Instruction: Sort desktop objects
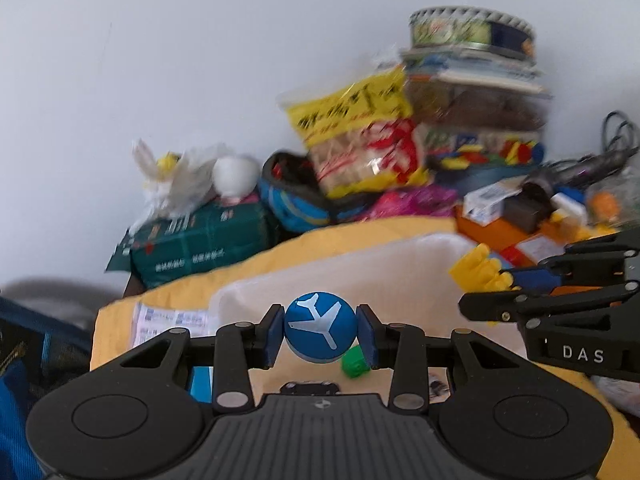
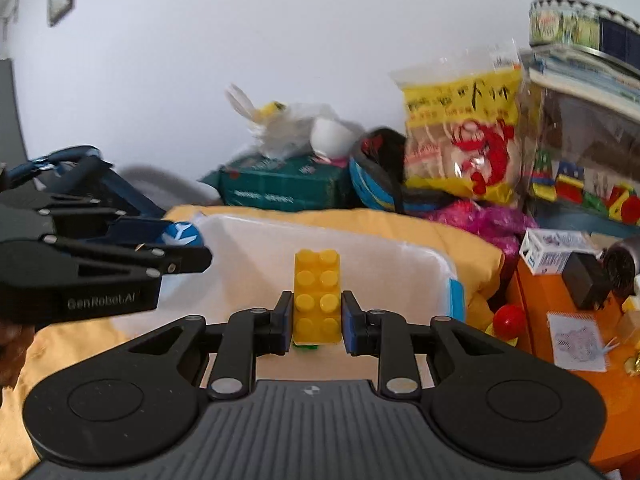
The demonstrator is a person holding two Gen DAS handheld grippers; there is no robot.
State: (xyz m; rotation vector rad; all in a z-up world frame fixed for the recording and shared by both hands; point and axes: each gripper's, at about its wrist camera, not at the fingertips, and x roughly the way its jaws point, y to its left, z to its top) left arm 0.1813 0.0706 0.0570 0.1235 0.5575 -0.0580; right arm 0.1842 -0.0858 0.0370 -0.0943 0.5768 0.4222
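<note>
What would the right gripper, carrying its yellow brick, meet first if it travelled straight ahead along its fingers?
Probably the white tray, directly ahead of the right gripper and its yellow brick; depth is unclear, so it might pass above it.

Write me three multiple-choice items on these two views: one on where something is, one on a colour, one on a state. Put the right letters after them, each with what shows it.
1. Where does the snack bag stand?
A. inside the white tray
B. at the back against the wall, behind the tray
C. in the right tool

2. What colour is the brick in the right tool?
A. yellow
B. red
C. green

3. What is the state of the left tool?
A. open and empty
B. shut on the blue ball
C. lying flat on the cloth

Answers: 1 B, the bag leans among the clutter beyond the white tray. 2 A, its studs and sides are yellow. 3 B, both pads press the sides of the blue ball.
</note>
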